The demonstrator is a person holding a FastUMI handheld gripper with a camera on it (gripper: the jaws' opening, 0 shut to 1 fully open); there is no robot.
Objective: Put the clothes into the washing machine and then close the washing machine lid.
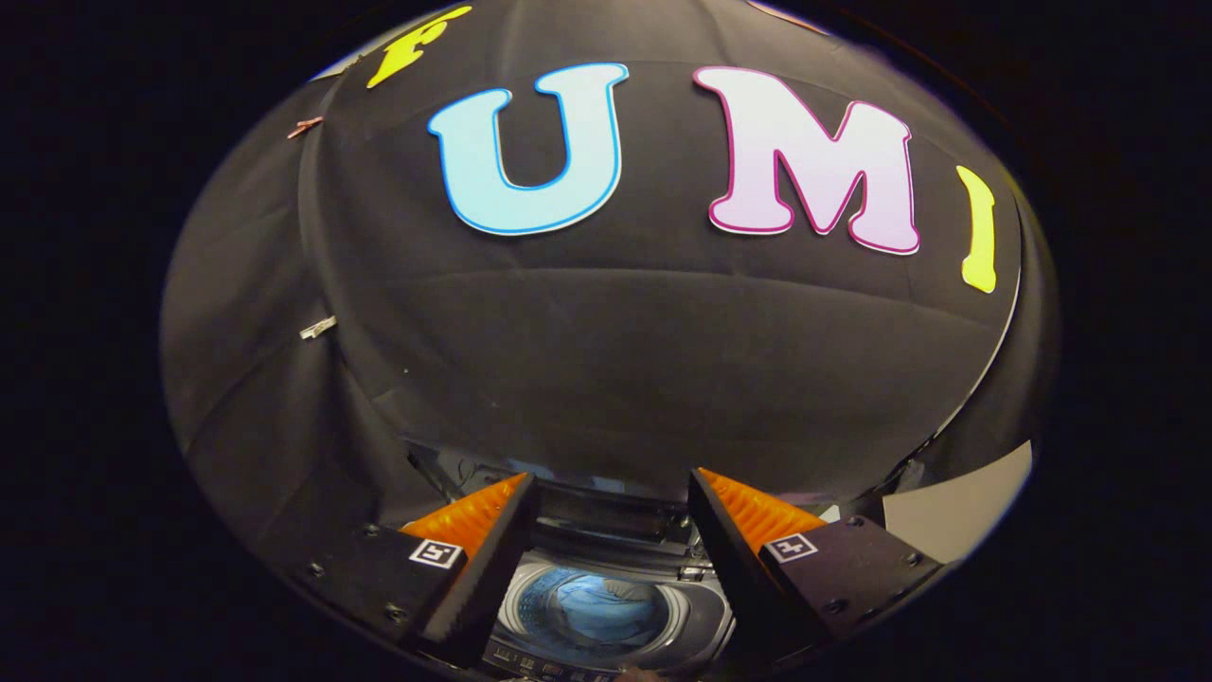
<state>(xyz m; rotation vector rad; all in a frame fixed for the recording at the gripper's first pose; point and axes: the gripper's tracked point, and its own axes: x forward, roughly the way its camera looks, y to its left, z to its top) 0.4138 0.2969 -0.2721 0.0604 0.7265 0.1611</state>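
The gripper (611, 530) hangs above a top-loading washing machine (705, 620), its two fingers spread wide with nothing between them but open air and the machine below. Seen through that gap, the round drum mouth (592, 606) lies open, and a heap of blue clothes (611, 611) rests down inside the drum, lit from above. The raised lid (615, 521) stands at the back of the opening, tilted upward behind the drum and just beyond the fingertips, a dark panel with a glossy edge. A strip of controls runs along the machine's near rim, too small to make out. Behind the machine the booth's black cloth wall (606, 341) rises and takes up most of the scene, creased in long folds. A small pale clip (317, 328) sits pinned on the cloth off to the left, and a reddish one (305, 126) higher up. To the right, past the right finger, a light-coloured flat surface (956, 511) shows beside the cloth. Nothing lies between the fingers and the lid.
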